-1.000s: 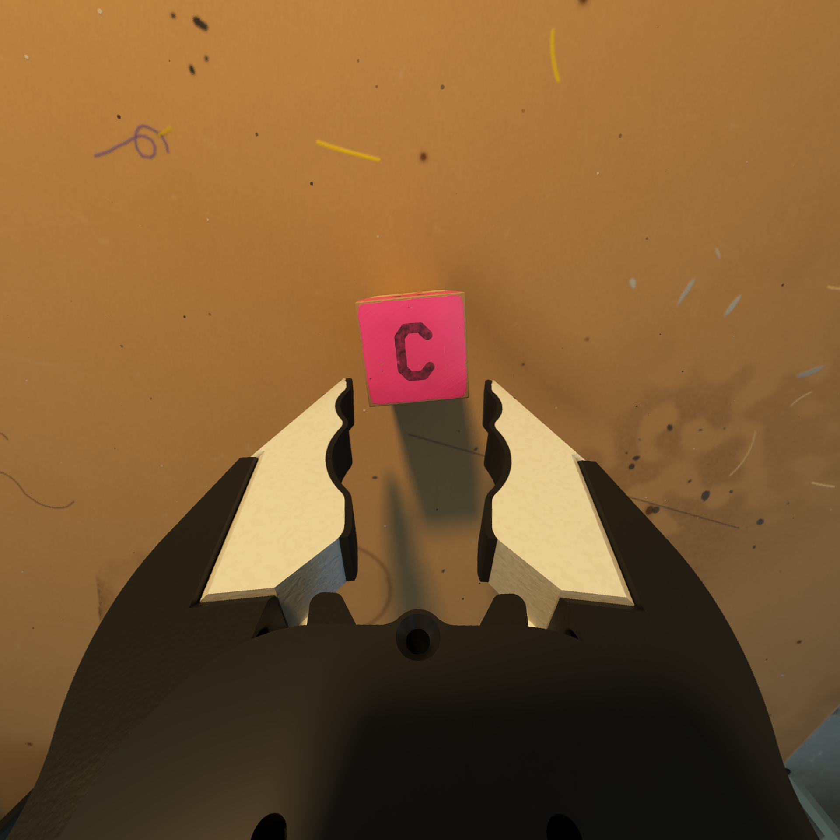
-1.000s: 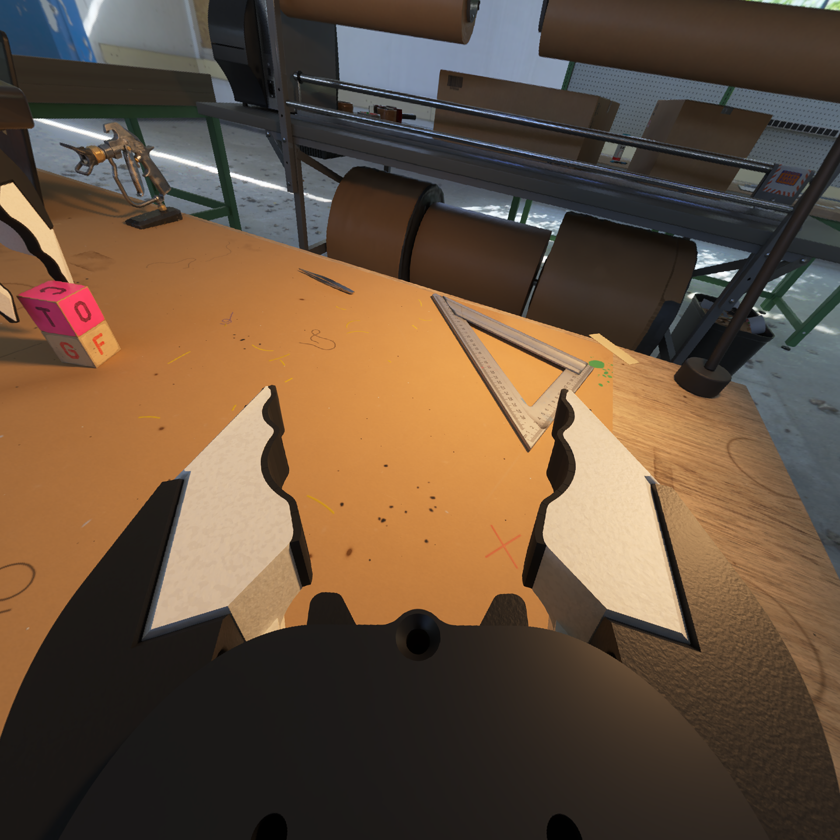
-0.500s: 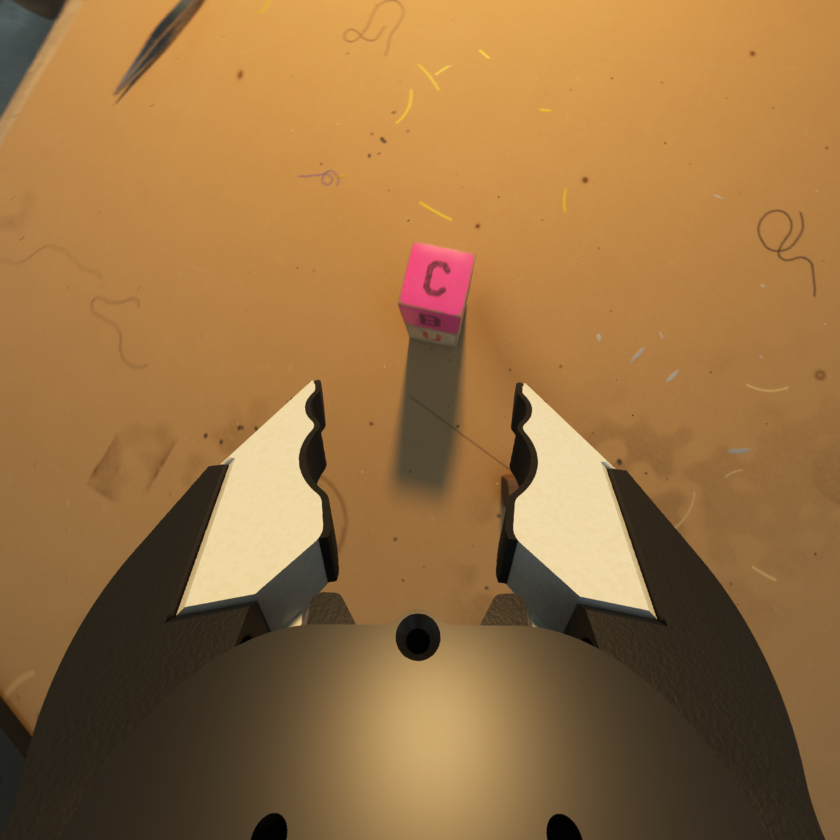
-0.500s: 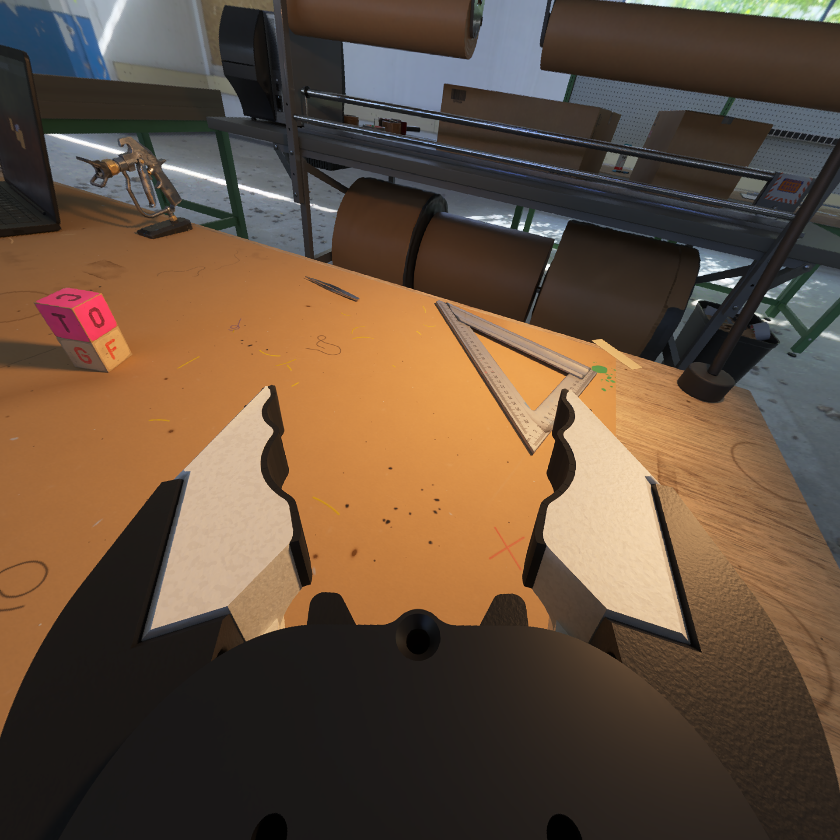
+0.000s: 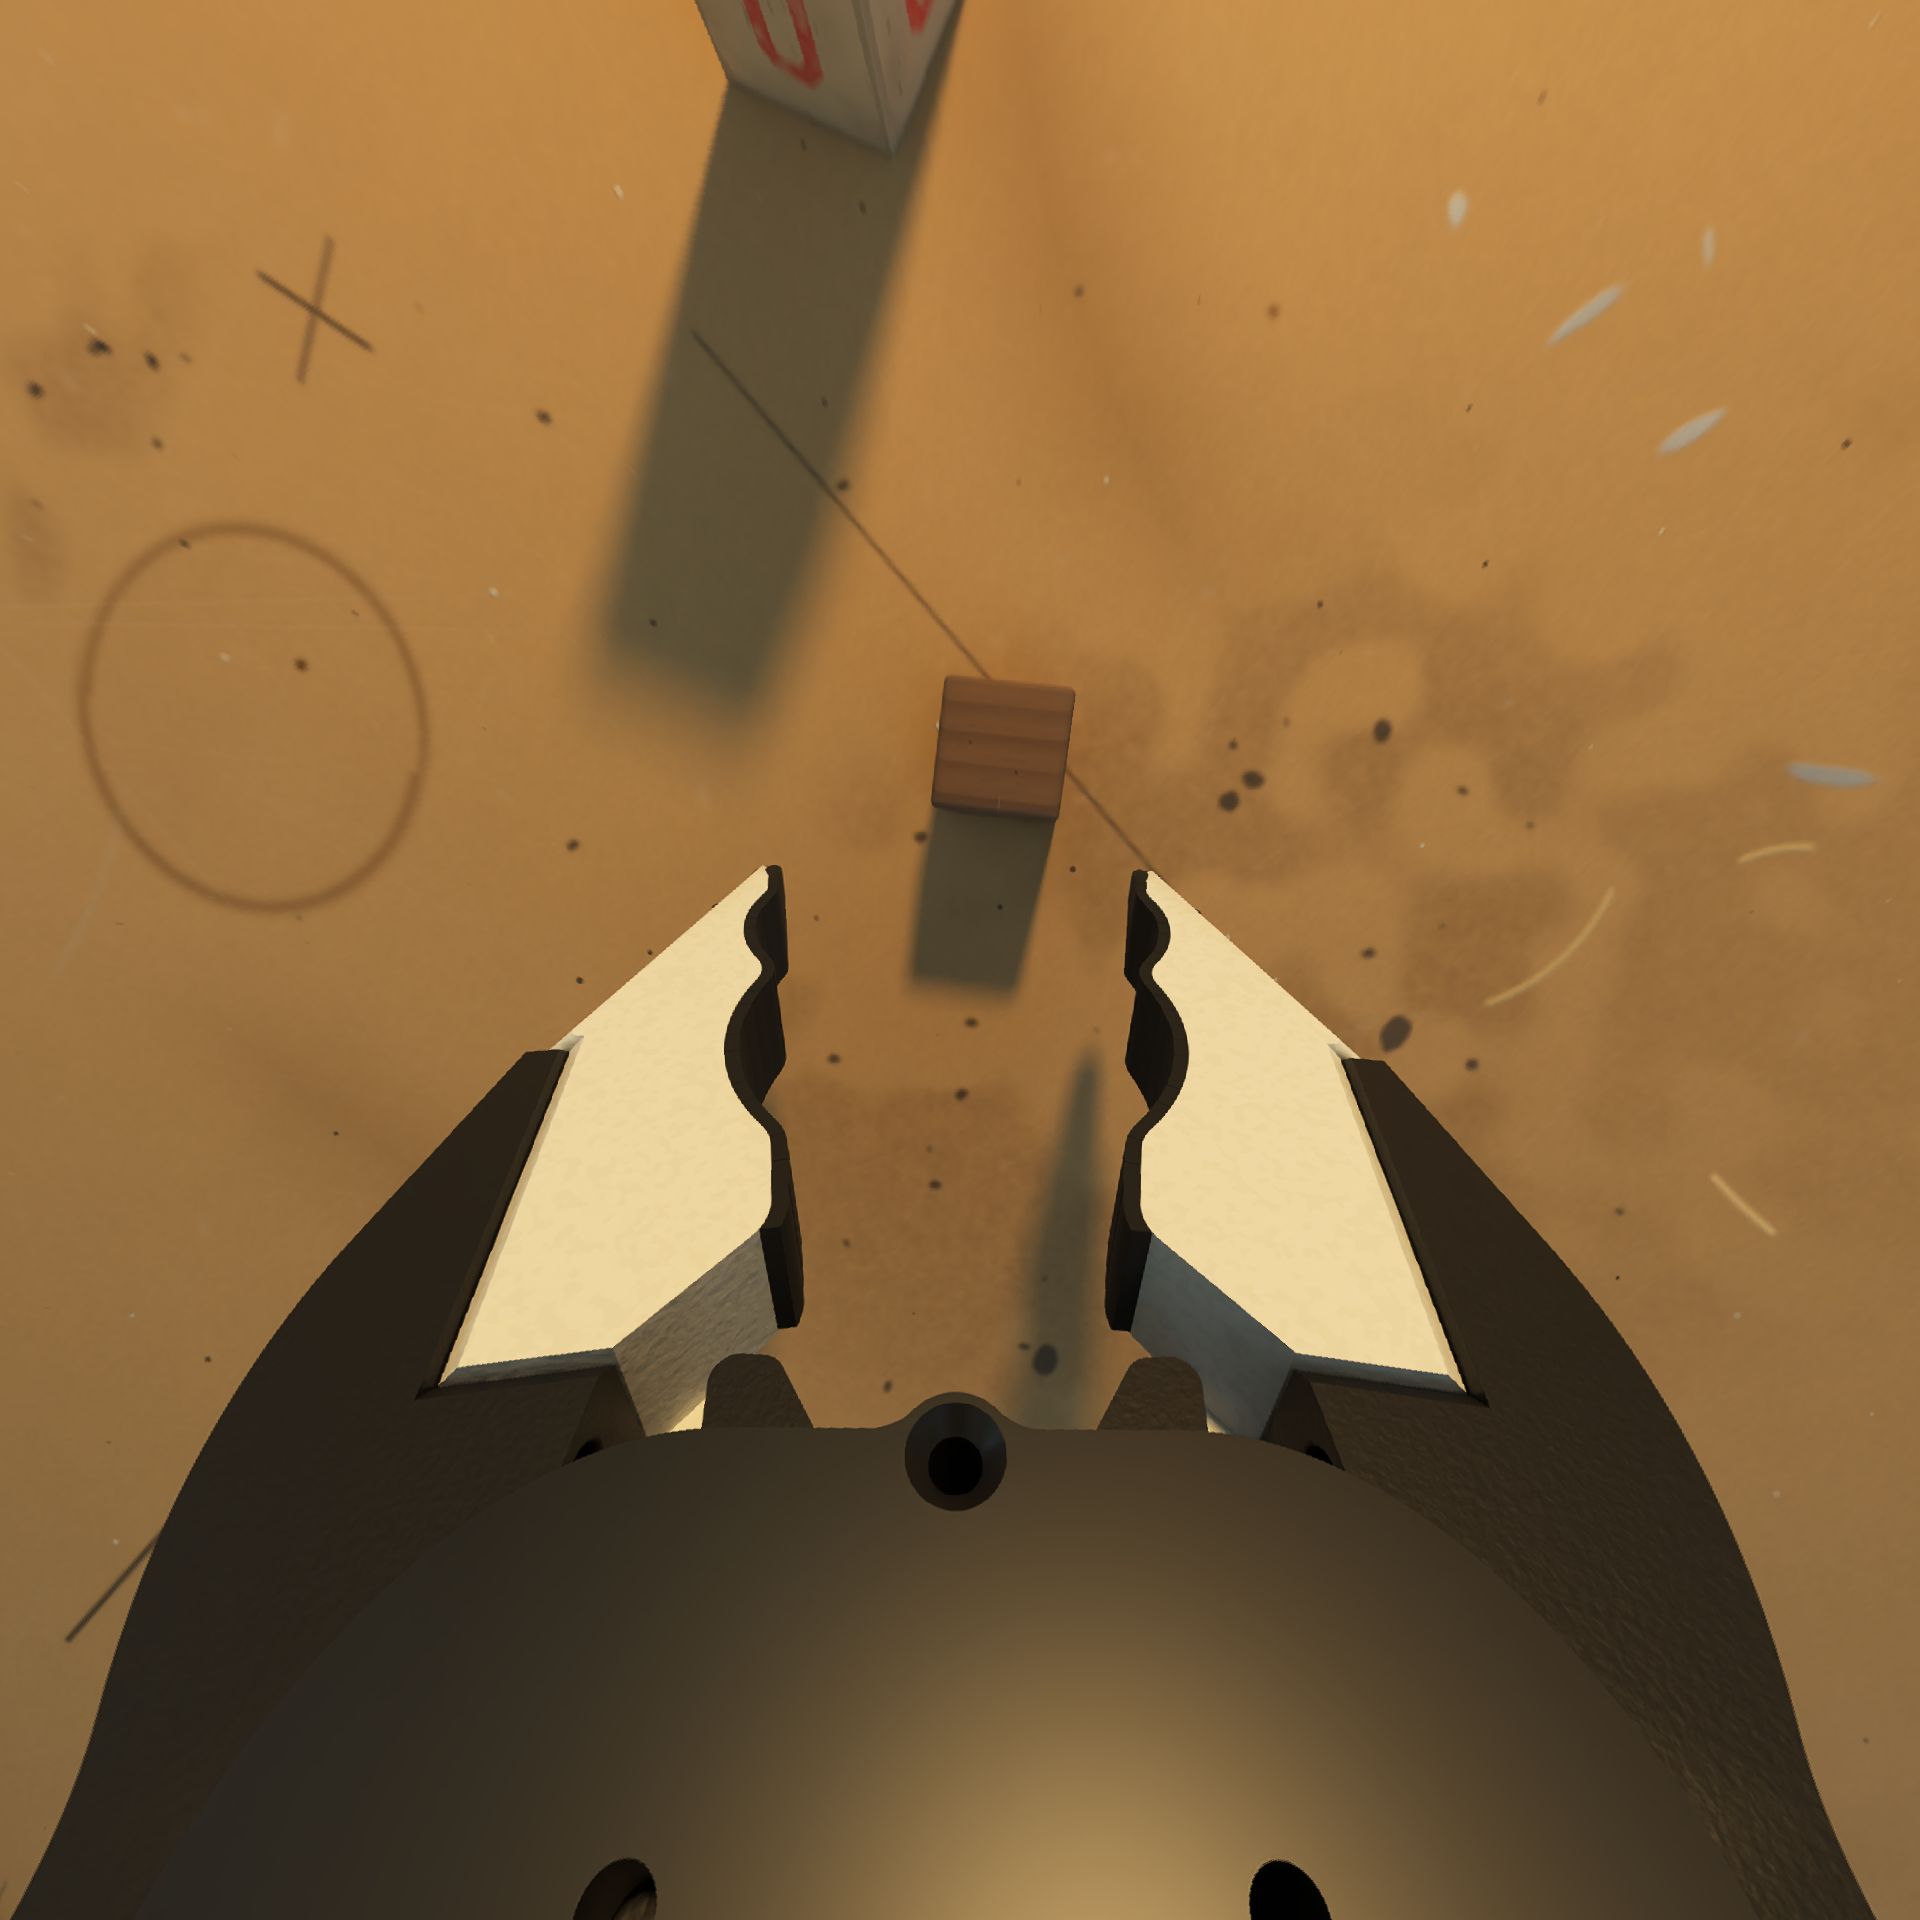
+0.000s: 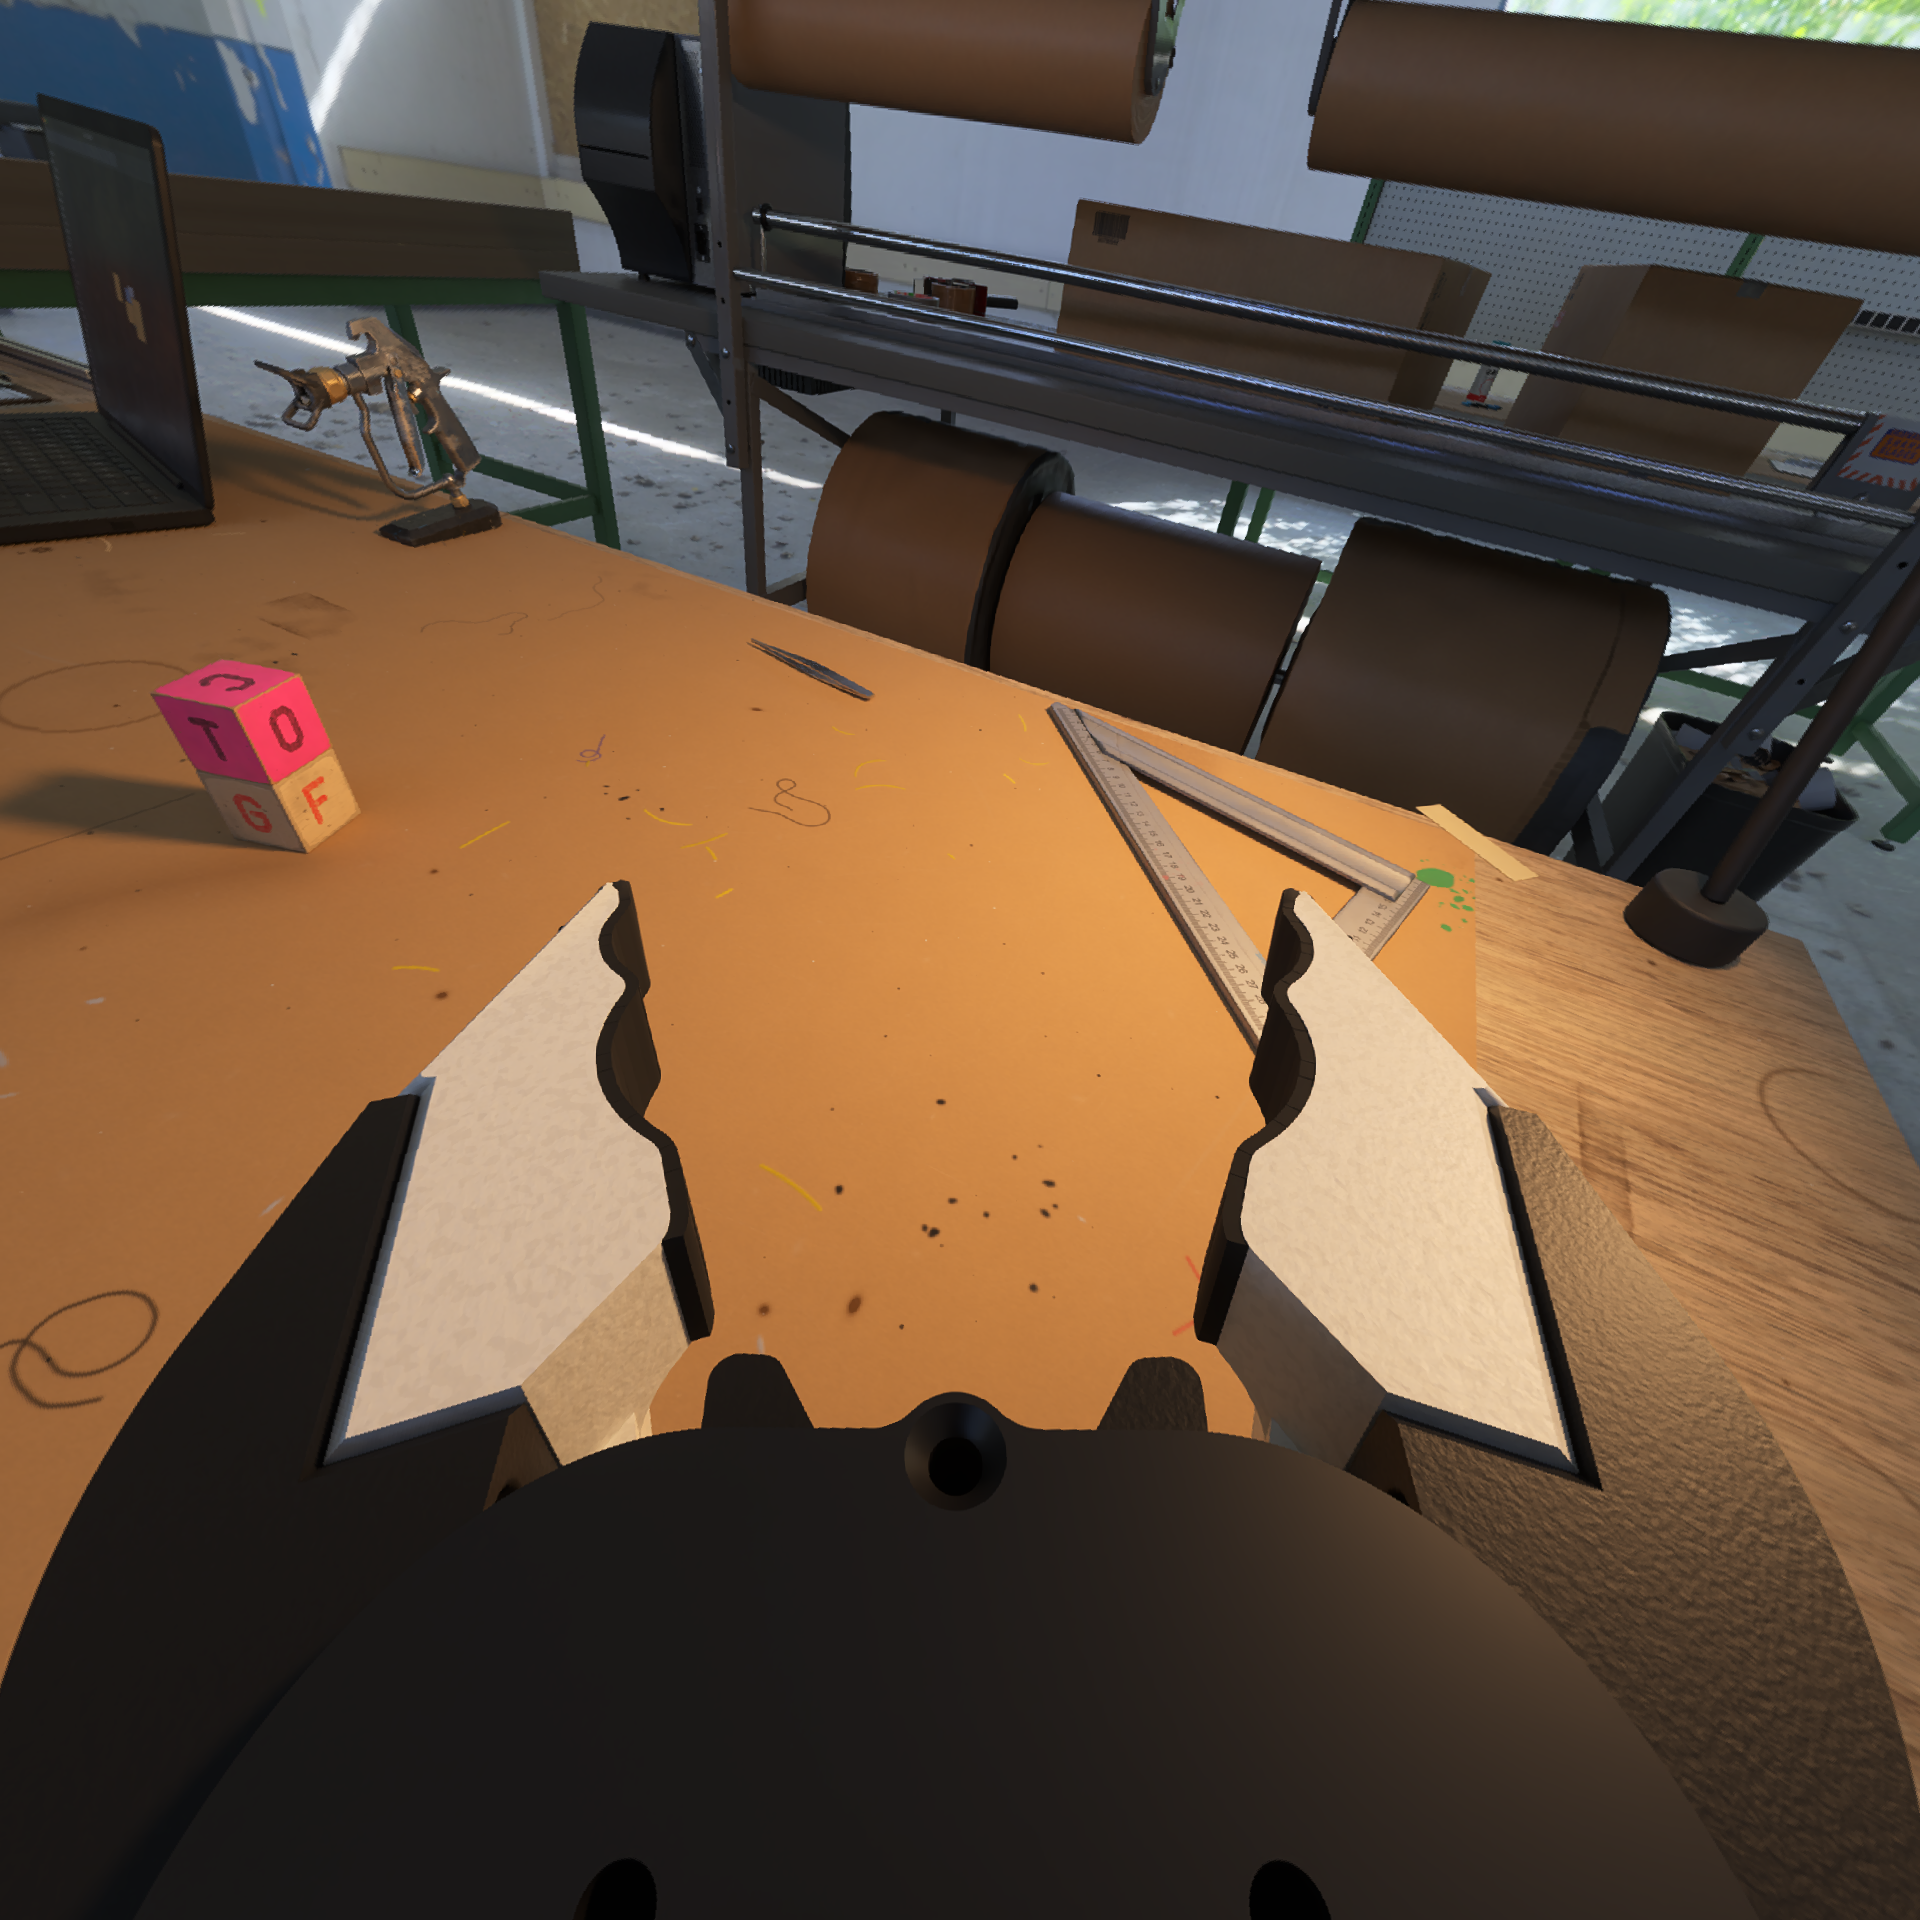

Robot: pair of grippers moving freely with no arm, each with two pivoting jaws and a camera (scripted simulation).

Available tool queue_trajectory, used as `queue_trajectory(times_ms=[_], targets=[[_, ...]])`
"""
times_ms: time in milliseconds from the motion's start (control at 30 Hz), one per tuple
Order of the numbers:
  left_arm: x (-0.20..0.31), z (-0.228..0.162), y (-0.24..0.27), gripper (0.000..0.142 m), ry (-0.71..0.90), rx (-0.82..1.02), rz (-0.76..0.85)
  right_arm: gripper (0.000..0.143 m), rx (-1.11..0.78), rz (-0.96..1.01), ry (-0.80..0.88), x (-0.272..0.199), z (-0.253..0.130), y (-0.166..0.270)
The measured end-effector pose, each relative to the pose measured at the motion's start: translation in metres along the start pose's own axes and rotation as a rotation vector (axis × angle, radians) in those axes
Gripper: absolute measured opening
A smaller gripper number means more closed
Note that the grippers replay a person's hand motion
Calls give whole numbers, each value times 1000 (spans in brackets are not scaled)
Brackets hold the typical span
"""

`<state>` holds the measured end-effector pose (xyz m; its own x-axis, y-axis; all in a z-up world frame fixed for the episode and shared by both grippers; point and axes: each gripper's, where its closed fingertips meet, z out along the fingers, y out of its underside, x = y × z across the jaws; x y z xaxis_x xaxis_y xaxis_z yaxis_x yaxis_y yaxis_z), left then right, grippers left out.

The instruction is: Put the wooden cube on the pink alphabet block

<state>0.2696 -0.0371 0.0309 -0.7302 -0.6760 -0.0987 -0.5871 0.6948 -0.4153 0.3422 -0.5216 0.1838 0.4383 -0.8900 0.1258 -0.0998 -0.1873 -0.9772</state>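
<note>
Hovering over the orange surface [image 5: 1351,416], the left gripper [image 5: 956,883] is spread and empty, the wooden cube [image 5: 1003,758] lying just beyond its tips. Beyond the cube, the pink alphabet block [image 6: 244,717] tops a pale lettered block [image 6: 286,810]. The right gripper [image 6: 956,904] is spread too.

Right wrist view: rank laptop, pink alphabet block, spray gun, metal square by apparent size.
1. Metal square, the longest span.
2. Laptop, cut off by the frame edge, so possibly bigger.
3. Spray gun.
4. Pink alphabet block.
Distances from the camera differ, so true sizes are unsure.
</note>
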Motion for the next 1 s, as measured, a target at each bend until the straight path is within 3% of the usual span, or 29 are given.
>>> queue_trajectory(times_ms=[367, 733, 833, 1000], targets=[[4, 10, 4, 58, 52, -103, 51, 118, -4, 6, 9, 1, -2, 3], [10, 21, -3, 34, 111, -140, 62, 118, -2, 12, 16, 5, -5, 4], [6, 11, -15, 26, 111, -124, 74, 118, -3, 17, 18, 6, -7, 6], [-22, -29, -62, 26, 60, -62, 129, 118, -3, 20, 17, 7, -8, 8]])
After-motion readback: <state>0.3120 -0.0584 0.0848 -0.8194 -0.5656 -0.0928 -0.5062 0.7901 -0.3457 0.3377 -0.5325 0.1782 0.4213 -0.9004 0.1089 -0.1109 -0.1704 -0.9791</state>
